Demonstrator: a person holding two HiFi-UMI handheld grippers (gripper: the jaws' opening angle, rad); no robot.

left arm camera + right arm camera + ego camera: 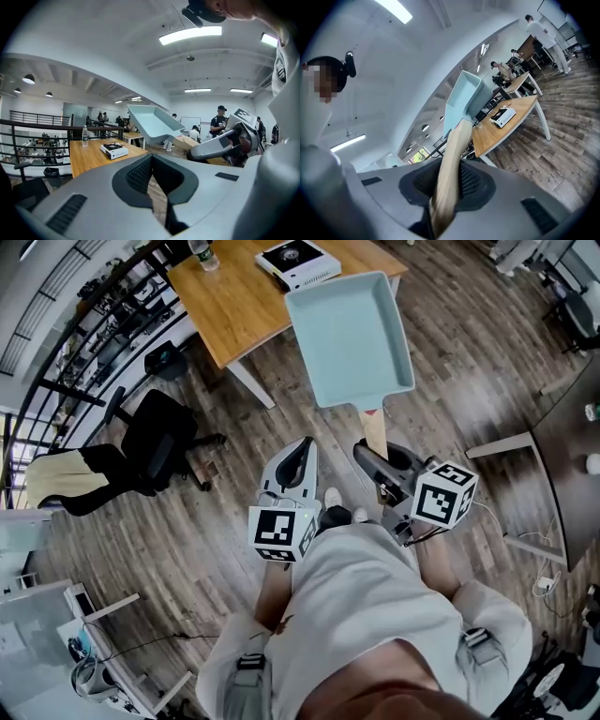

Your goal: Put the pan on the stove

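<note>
Right claw (382, 463) clamped on pale wooden handle (374, 429) of light-blue rectangular metal pan (352, 338). Pan is airborne, its long axis running straight ahead of the claw. White boxy portable stove (298, 263) sits on wooden table (234, 310), ahead-left beyond the pan. Left claw (298, 460) jaws together, empty.

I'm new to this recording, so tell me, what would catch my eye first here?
The pale blue pan stands out: it is held up in the air by its wooden handle, which is clamped in the right hand-held gripper. Beyond it, a small stove sits on a wooden table, with nothing on it yet.
</note>
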